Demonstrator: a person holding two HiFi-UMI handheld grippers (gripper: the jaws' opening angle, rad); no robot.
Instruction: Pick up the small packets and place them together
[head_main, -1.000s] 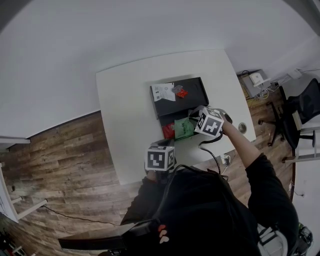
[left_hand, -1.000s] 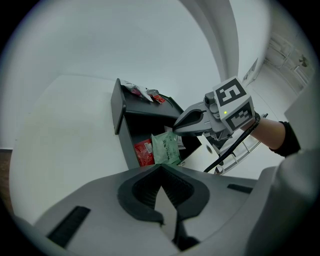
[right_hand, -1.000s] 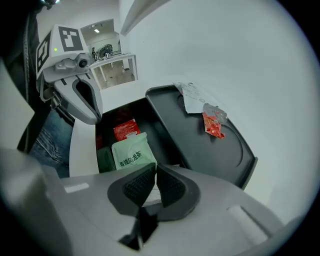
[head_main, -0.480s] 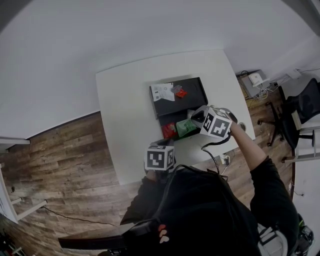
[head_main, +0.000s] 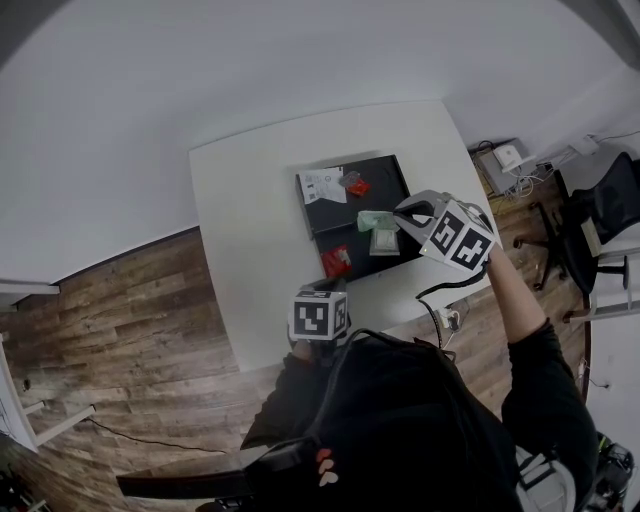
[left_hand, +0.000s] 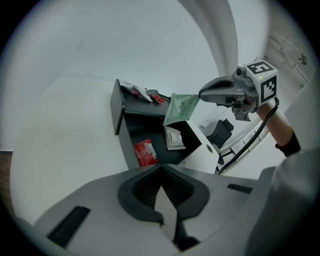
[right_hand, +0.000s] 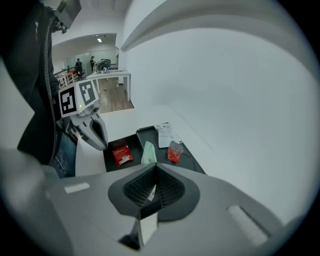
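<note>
The right hand-held gripper (head_main: 400, 212) is clamped on the top edge of a thin green foil packet (left_hand: 181, 107), its jaws pressed together on it. The packet hangs free over the near right part of a shallow black rectangular tray (head_main: 385, 175), which sits on the white tabletop (head_main: 240, 220). Seen along that gripper's own jaws, the packet juts out past the tips.

Just below the hanging green packet, a pale grey-white flat packet (left_hand: 174, 138) lies in the tray near its right edge. A red printed foil packet (head_main: 336, 261) lies at the tray's near left corner, apart from the pale one. At the far end of the tray a white paper packet with dark print (head_main: 322, 184) rests against the left rim. Just beside it is a small clear packet with red contents (head_main: 355, 184).

The left hand-held gripper (head_main: 325, 287) hangs over the tabletop's near edge, short of the tray, pointing towards the red packet. Its jaws are closed tip to tip with nothing between them
</note>
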